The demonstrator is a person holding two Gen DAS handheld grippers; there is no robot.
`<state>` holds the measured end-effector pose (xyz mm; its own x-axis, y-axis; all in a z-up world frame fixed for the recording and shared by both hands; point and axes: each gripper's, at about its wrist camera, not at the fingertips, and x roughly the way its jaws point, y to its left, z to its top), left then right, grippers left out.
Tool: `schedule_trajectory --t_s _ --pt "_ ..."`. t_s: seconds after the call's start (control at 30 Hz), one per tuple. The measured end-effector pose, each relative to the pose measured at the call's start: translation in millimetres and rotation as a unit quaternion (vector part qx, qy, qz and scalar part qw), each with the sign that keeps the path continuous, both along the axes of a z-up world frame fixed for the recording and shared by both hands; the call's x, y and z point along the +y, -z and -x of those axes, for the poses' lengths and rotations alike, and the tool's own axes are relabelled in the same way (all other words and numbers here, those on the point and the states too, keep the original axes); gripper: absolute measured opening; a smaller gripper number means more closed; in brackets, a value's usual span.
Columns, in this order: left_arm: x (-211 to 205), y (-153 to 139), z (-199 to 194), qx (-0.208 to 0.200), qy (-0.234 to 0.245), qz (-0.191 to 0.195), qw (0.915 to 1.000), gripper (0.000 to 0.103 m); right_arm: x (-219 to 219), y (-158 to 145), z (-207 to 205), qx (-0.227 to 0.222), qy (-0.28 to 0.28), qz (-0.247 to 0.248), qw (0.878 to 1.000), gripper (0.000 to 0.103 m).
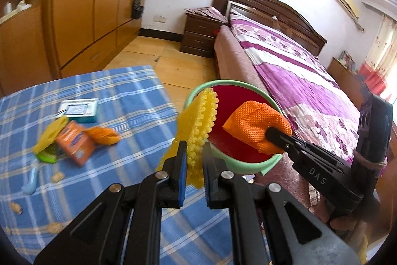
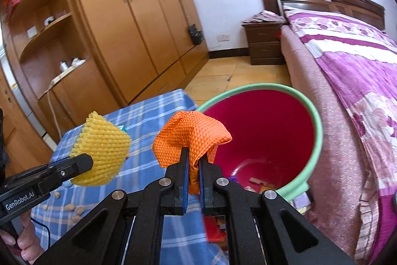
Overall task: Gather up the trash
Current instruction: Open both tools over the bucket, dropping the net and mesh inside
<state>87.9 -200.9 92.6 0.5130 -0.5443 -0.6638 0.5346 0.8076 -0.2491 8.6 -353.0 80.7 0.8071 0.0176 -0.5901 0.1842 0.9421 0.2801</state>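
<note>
Over the green-rimmed red bin (image 2: 307, 116), the right gripper (image 2: 193, 160) pinches an orange textured wrapper (image 2: 191, 133); beside its rim, above the checked table edge (image 1: 158, 88), the left gripper (image 1: 194, 155) pinches a yellow bumpy wrapper (image 1: 198, 121).

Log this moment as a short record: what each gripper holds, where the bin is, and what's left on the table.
left gripper: shut on yellow bumpy piece
right gripper: shut on orange textured piece
bin: red with green rim, between table and bed, some scraps at the bottom
orange textured piece: over the bin's mouth
table: blue plaid cloth
left on table: orange packet, teal-edged box, peanuts
</note>
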Motion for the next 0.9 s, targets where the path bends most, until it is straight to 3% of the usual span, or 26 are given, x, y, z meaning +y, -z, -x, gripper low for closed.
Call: schedule_trajectory --t_s 0.43,0.67,0.8,0.9 --pt "-73.7 30.2 -35.7 0.029 0.045 -0.013 0.9985 0.010 -52.7 24.8 -15.7 0.027 0.040 -0.018 0.999 0.008" --pt "-91.5 43.4 -47.5 0.032 0.051 -0.021 0.9980 0.012 -71.7 41.5 -23.1 0.044 0.057 -0.031 0.997 0.010" --pt "-94.0 46.5 -50.9 0.029 0.049 -0.028 0.9980 0.034 -78.1 45.3 -24.6 0.045 0.062 -0.040 0.996 0.013" --pt "-95.1 47.3 -52.8 0.027 0.044 -0.032 0.9981 0.036 -80.5 45.7 -25.4 0.042 0.065 -0.044 0.996 0.026"
